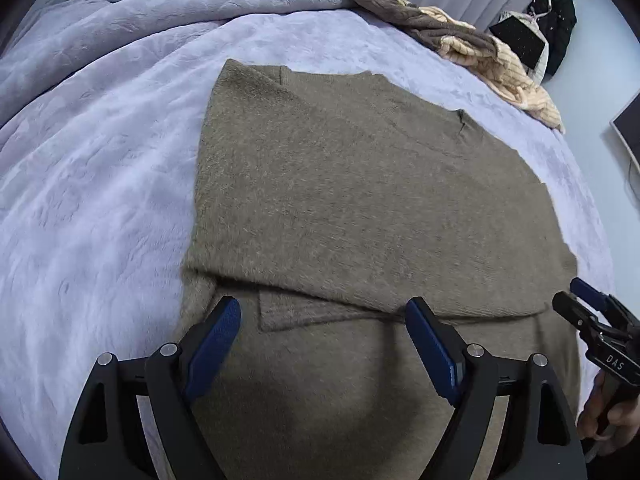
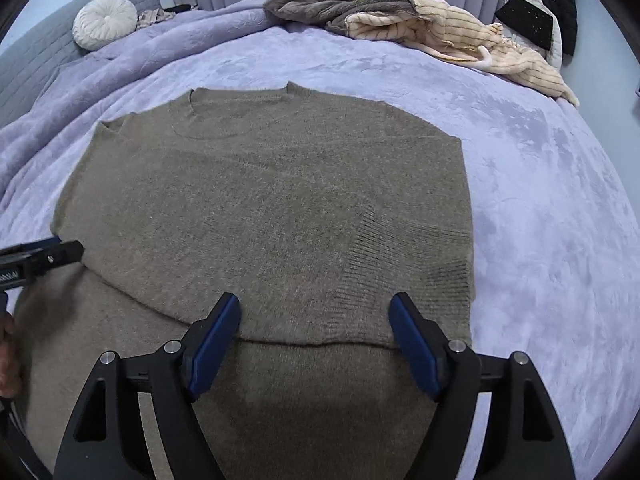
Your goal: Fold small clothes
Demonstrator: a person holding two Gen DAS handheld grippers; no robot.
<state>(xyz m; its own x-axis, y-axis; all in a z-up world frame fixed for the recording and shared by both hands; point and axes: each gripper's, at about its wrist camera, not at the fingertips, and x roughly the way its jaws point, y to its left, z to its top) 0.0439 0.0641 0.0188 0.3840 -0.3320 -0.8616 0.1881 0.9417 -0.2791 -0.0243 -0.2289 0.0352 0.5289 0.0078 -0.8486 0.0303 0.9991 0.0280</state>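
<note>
a fuzzy olive-brown sweater [image 2: 264,208] lies flat on the lavender blanket [image 2: 540,208], its near part folded over so a fold edge runs left to right. the left gripper [image 1: 324,320] and right gripper [image 2: 314,320] hover just above that edge, jaws apart, nothing between them. a brown and cream garment pile [image 2: 420,24] lies at the far right.

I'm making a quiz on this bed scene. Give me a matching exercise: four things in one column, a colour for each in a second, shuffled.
1. sweater
2. blanket
3. round cushion
4. finger pads

A. blue
B. white
C. olive brown
D. lavender

Pairs: 1-C, 2-D, 3-B, 4-A
</note>
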